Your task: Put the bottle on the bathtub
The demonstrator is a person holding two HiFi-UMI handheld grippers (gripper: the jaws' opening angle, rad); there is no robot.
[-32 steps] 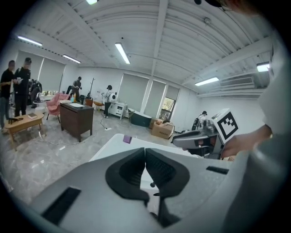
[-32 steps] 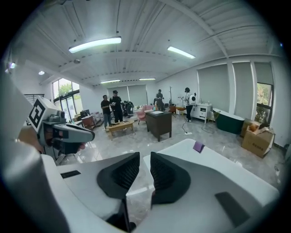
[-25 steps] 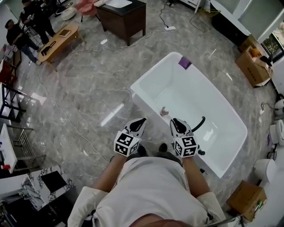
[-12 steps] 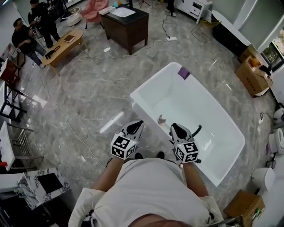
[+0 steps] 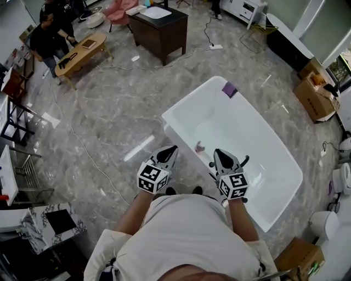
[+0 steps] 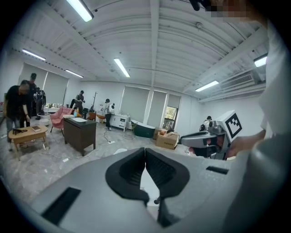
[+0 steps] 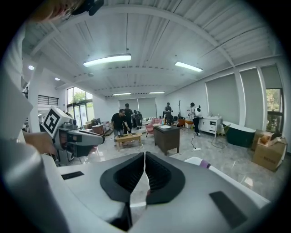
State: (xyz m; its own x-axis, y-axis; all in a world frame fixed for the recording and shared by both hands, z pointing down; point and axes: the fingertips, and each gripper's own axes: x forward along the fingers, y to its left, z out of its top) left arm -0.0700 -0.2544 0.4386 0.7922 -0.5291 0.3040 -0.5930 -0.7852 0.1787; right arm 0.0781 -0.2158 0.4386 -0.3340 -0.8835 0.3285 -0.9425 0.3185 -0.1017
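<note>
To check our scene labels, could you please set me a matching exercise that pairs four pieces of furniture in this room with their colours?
Things:
1. bathtub
2. desk
3. low table
4. armchair

Colours:
A. pink
B. light wood
C. white
D. dark brown

Right pairs: 1-C; 2-D; 3-B; 4-A
</note>
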